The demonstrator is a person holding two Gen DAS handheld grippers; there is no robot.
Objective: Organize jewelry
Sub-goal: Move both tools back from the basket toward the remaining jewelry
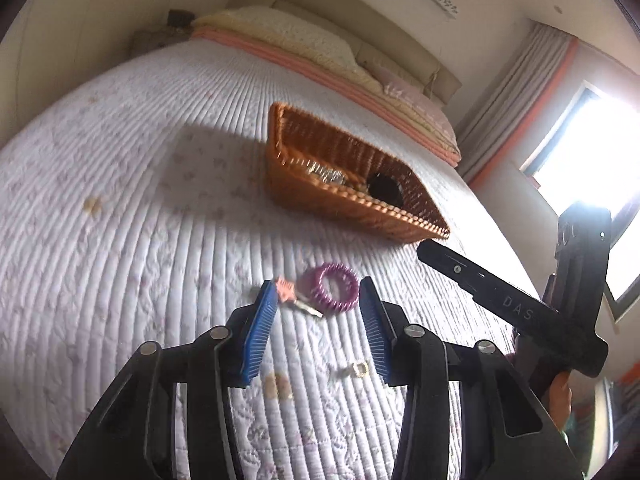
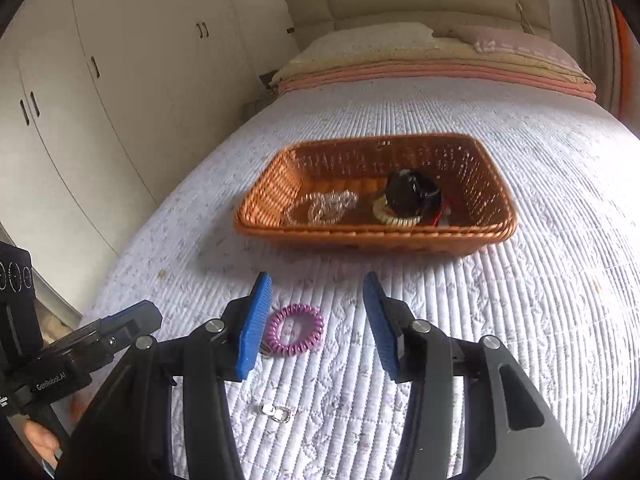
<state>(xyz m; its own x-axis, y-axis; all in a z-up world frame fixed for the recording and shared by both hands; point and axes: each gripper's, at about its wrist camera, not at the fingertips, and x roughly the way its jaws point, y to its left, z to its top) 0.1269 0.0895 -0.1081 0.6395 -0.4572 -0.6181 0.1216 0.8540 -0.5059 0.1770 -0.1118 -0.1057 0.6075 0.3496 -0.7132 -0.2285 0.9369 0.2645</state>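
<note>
Jewelry lot on quilted bed (image 1: 120,208), two grippers hovering, both spread wide and holding nothing.

Left wrist view: left gripper (image 1: 318,304) is tilting down over the quilt, pads apart, bracketing a purple spiral hair tie (image 1: 334,286) with a pink clip (image 1: 286,290) touching it; a small ring (image 1: 360,369) is lying nearer the camera. Wicker basket (image 1: 320,196) is sitting beyond (contents blurred). Right wrist view: right gripper (image 2: 316,312) is pointing toward the basket (image 2: 360,236), jaws wide, hair tie (image 2: 296,330) beside its left pad, ring (image 2: 276,413) below. The basket is holding clear beaded bracelets (image 2: 322,208), a black scrunchie (image 2: 414,194) and a cream spiral tie (image 2: 394,218).
</note>
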